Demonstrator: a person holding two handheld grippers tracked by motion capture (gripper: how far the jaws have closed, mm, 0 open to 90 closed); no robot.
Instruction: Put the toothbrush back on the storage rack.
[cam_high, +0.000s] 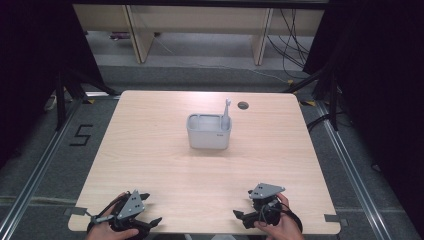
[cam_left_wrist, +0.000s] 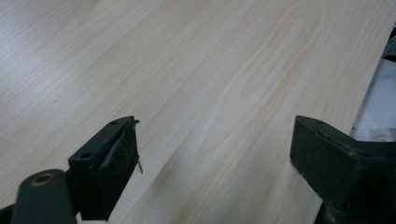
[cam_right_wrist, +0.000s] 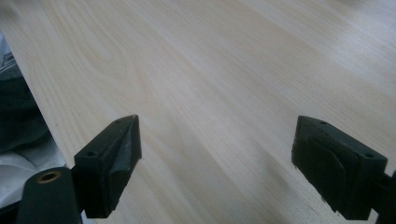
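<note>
A grey rectangular holder (cam_high: 208, 134) stands in the middle of the light wooden table (cam_high: 150, 150). A pale toothbrush-like stick (cam_high: 226, 111) stands upright in its right compartment. At the near left edge, a hand holds my left gripper (cam_high: 151, 208), pointing right and inward; it is open (cam_left_wrist: 215, 140) over bare wood. At the near right edge my right gripper (cam_high: 243, 202) points left, held by the other hand. It is open too (cam_right_wrist: 217, 140), with nothing between its jaws. Both grippers are far from the holder.
A round cable hole (cam_high: 243, 105) sits in the tabletop behind the holder. The table's near edge lies just beside both grippers. Beyond the table are wooden furniture legs (cam_high: 140, 37) and cables (cam_high: 292, 45) on the floor.
</note>
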